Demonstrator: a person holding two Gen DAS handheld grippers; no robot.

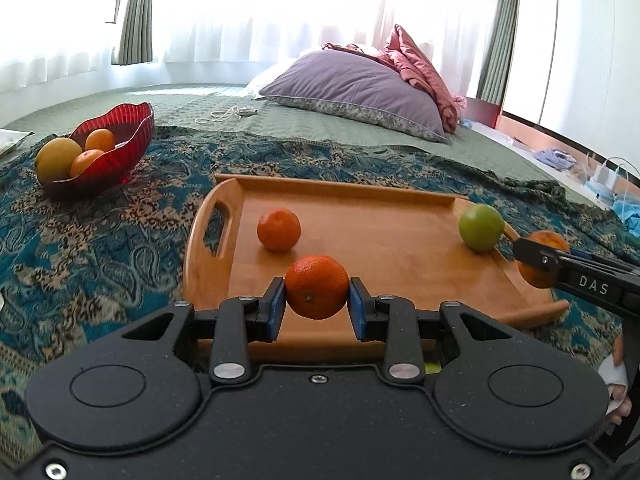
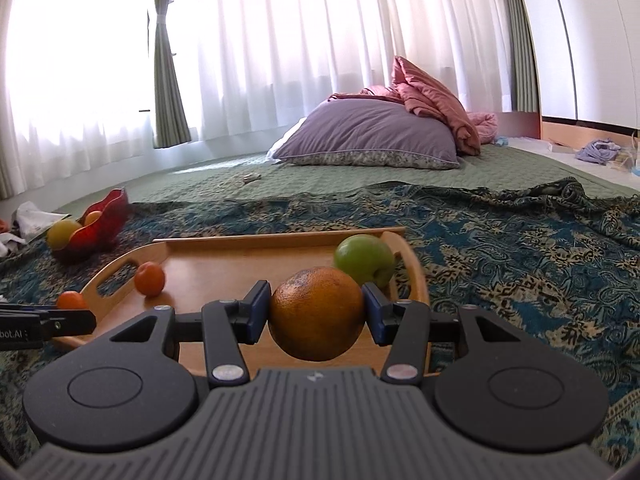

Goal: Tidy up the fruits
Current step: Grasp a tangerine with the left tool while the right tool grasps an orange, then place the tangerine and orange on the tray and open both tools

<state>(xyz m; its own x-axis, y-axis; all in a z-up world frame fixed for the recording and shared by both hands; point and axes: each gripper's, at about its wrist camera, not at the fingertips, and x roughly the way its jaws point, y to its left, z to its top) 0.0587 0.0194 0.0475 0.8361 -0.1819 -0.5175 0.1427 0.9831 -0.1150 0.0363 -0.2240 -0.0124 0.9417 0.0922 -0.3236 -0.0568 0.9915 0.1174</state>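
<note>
A tangerine (image 1: 317, 287) was clamped by the left gripper (image 1: 317, 300) and an orange (image 2: 316, 314) by the right gripper (image 2: 316, 316), both lifted clear of the tray (image 1: 400, 240), so a carry toward the red bowl (image 1: 132, 140) at ten o'clock was judged next.

My left wrist camera looks forward and slightly down along its tool (image 1: 317, 300), close over the wooden tray (image 1: 400, 240) on the bed. My right one sits lower, nearer the tray's right end (fisheye both). Both share the tray, red bowl (image 1: 120, 140) and purple pillow (image 2: 368, 132).

bowl (image 1: 132, 140) red | apple (image 1: 480, 226) green | cloth (image 1: 100, 240) teal paisley
</note>
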